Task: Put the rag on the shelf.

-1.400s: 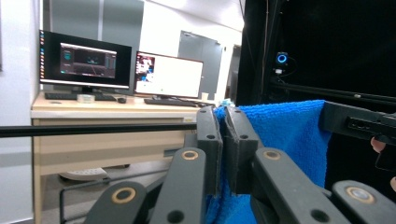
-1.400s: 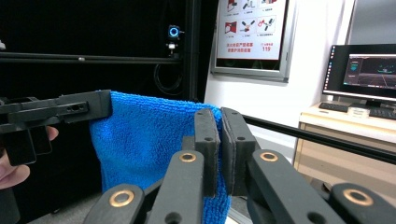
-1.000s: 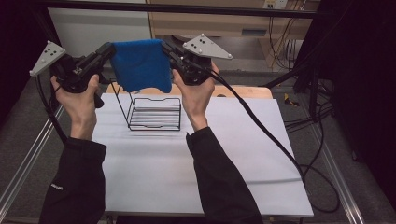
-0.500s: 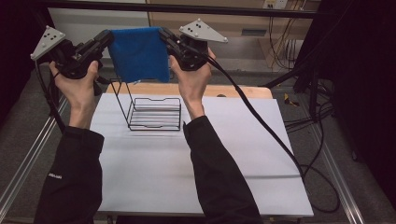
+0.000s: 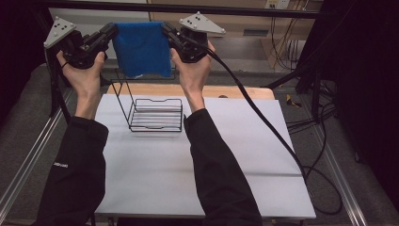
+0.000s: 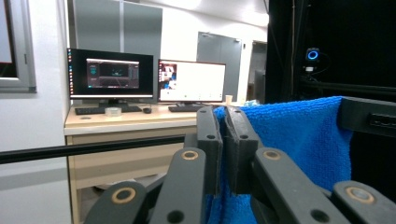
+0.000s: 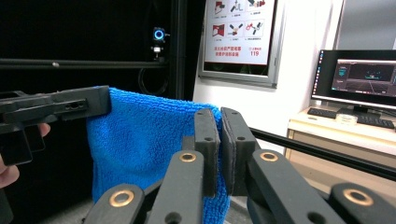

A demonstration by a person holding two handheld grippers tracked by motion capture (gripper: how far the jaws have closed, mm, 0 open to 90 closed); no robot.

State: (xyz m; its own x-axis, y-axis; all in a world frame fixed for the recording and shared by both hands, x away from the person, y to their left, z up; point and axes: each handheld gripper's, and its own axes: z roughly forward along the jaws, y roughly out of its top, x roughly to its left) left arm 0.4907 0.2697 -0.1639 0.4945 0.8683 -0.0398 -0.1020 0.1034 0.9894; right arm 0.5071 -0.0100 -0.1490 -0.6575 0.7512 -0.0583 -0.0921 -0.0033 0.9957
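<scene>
A person holds a blue towel (image 5: 141,49) stretched between left tongs (image 5: 109,34) and right tongs (image 5: 168,33), each clamped on a top corner, high above the wire rack (image 5: 156,114) on the white surface (image 5: 235,155); keeping both corners level should help it drape evenly; a wall poster (image 7: 239,31) reads "119".

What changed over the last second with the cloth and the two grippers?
Both hands rose toward the far edge of the view, taking the blue cloth higher above the wire rack. It now hangs flatter, stretched between the left gripper and right gripper. Both stayed shut on its top corners; the rack and table did not move.
</scene>
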